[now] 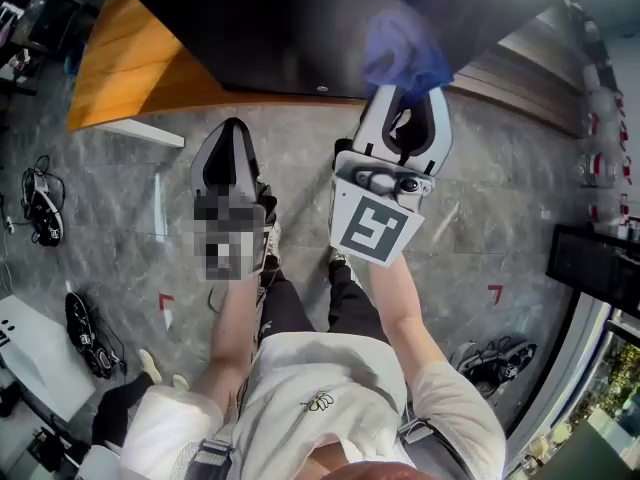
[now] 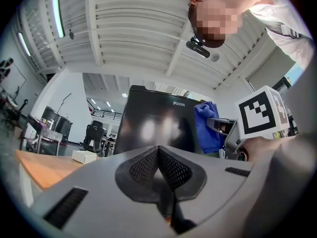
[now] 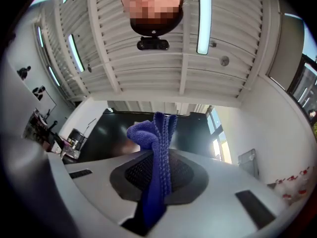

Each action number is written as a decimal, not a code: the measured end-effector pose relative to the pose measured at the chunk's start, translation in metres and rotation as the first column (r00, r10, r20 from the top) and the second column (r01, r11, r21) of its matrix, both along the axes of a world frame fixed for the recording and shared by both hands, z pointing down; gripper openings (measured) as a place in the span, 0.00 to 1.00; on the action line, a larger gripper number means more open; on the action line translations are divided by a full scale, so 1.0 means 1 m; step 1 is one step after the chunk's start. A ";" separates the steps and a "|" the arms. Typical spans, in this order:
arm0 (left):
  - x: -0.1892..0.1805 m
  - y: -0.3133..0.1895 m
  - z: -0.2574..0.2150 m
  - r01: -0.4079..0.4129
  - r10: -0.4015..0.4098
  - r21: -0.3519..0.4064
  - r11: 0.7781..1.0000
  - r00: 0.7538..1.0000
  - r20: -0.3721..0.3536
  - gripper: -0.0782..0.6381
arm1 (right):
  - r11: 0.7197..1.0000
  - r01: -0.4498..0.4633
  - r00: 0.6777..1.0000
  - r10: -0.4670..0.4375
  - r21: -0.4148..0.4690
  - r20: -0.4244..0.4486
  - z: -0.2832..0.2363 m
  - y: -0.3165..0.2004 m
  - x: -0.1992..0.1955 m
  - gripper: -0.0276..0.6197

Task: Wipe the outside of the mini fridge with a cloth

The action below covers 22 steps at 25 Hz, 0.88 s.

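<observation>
At mini fridge (image 1: 290,28), right gripper (image 1: 408,96) pinching cloth (image 1: 400,50)

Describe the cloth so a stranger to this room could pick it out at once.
Find the black mini fridge standing on the wooden tabletop. In front of it, the right tongs pinch a bunched cloth. It is the only bright blue, knitted thing there.

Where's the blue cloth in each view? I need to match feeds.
Head view: top, right of centre, cloth in the right claw.
Left gripper view: cloth right of centre, beside the mini fridge.
Right gripper view: cloth centre, pinched between the jaws.
Shared landmark: the black mini fridge.
</observation>
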<state>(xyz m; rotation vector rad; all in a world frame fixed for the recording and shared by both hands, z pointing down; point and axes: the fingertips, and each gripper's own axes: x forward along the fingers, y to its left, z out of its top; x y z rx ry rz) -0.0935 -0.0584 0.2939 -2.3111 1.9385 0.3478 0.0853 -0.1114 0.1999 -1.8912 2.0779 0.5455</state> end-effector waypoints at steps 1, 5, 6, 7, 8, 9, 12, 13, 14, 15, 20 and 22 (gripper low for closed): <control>-0.009 0.001 0.001 0.014 -0.014 -0.004 1.000 1.000 -0.010 0.12 | 0.999 0.032 0.999 -0.032 -0.005 0.007 0.001 0.000 -0.018 0.14; -0.048 0.010 0.002 0.071 -0.071 -0.002 0.997 0.997 -0.015 0.12 | 0.990 0.138 0.990 -0.138 -0.038 -0.011 0.014 0.003 -0.081 0.14; -0.060 0.014 0.004 0.090 -0.090 0.001 0.996 0.996 -0.021 0.12 | 0.987 0.158 0.987 -0.158 -0.043 -0.011 0.018 0.004 -0.096 0.14; -0.074 0.017 0.007 0.111 -0.111 0.001 0.994 0.993 -0.032 0.12 | 0.983 0.176 0.984 -0.176 -0.046 -0.011 0.022 0.005 -0.111 0.14; -0.087 0.019 0.011 0.133 -0.133 -0.003 0.991 0.990 -0.044 0.12 | 0.980 0.192 0.981 -0.193 -0.047 -0.011 0.025 0.005 -0.125 0.14; -0.100 0.021 0.016 0.153 -0.153 -0.011 0.988 0.987 -0.054 0.12 | 0.977 0.208 0.978 -0.208 -0.049 -0.011 0.029 0.003 -0.140 0.14; -0.131 0.026 0.036 0.191 -0.193 -0.038 0.981 0.980 -0.054 0.12 | 0.968 0.245 0.969 -0.247 -0.052 -0.018 0.044 -0.005 -0.184 0.14; -0.141 0.028 0.042 0.202 -0.203 -0.043 0.979 0.978 -0.047 0.12 | 0.965 0.257 0.966 -0.259 -0.052 -0.024 0.050 -0.008 -0.199 0.14; -0.150 0.032 0.047 0.214 -0.216 -0.046 0.976 0.976 -0.039 0.12 | 0.961 0.270 0.962 -0.272 -0.055 -0.031 0.056 -0.010 -0.214 0.14; -0.158 0.036 0.050 0.228 -0.229 -0.049 0.973 0.973 -0.035 0.12 | 0.957 0.283 0.957 -0.286 -0.062 -0.038 0.060 -0.013 -0.228 0.14; -0.199 0.047 0.055 0.255 -0.257 -0.065 0.965 0.966 -0.027 0.12 | 0.956 0.278 0.957 -0.284 -0.089 -0.061 0.072 -0.032 -0.276 0.14; -0.209 0.051 0.060 0.246 -0.248 -0.072 0.967 0.968 -0.025 0.12 | 0.962 0.252 0.962 -0.261 -0.101 -0.081 0.079 -0.040 -0.290 0.14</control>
